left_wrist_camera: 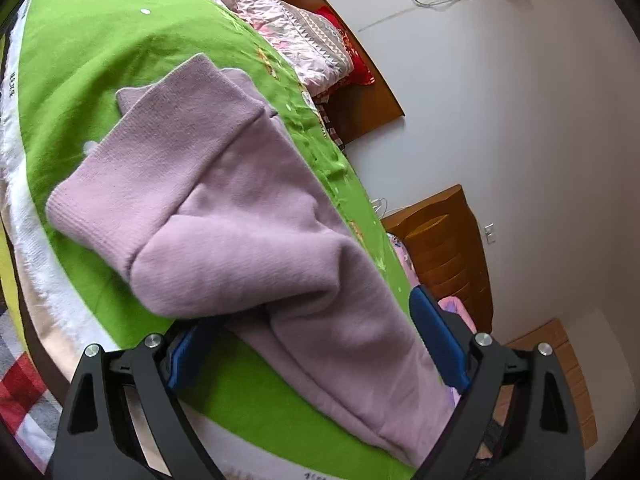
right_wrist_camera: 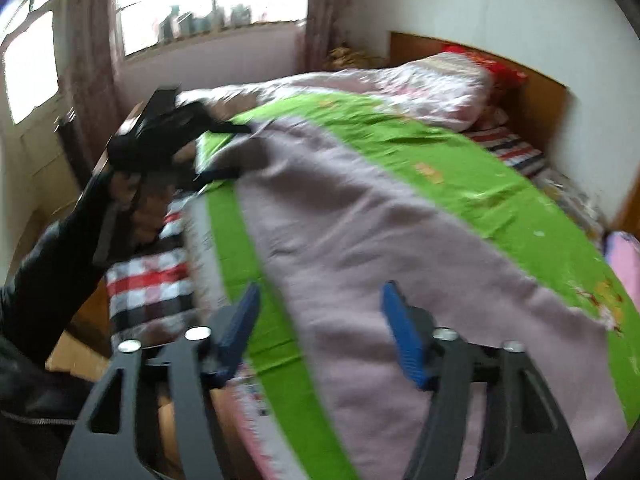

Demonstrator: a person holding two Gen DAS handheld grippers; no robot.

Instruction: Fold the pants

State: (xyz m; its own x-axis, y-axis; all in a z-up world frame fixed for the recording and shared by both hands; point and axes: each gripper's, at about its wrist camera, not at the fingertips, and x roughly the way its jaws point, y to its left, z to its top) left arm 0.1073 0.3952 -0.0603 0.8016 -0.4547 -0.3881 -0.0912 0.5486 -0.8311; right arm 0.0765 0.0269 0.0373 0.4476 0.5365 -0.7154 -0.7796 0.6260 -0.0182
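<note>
Lilac knit pants [left_wrist_camera: 224,216] lie on a green bedspread [left_wrist_camera: 100,64], with one part folded over the rest. My left gripper [left_wrist_camera: 320,344] is open, its blue pads straddling the near end of the pants without gripping. In the right wrist view the pants [right_wrist_camera: 360,240] stretch along the bed, blurred by motion. My right gripper [right_wrist_camera: 320,328] is open just above the near end of the pants. The left gripper [right_wrist_camera: 224,152] shows there at the far end of the pants, held by a hand in a dark sleeve.
A pink quilt [left_wrist_camera: 280,12] and red pillows [left_wrist_camera: 352,52] are piled at the wooden headboard [left_wrist_camera: 360,92]. A wooden nightstand [left_wrist_camera: 444,248] stands by the wall. A checked blanket [right_wrist_camera: 152,280] hangs off the bed's near side. A window [right_wrist_camera: 208,0] is behind.
</note>
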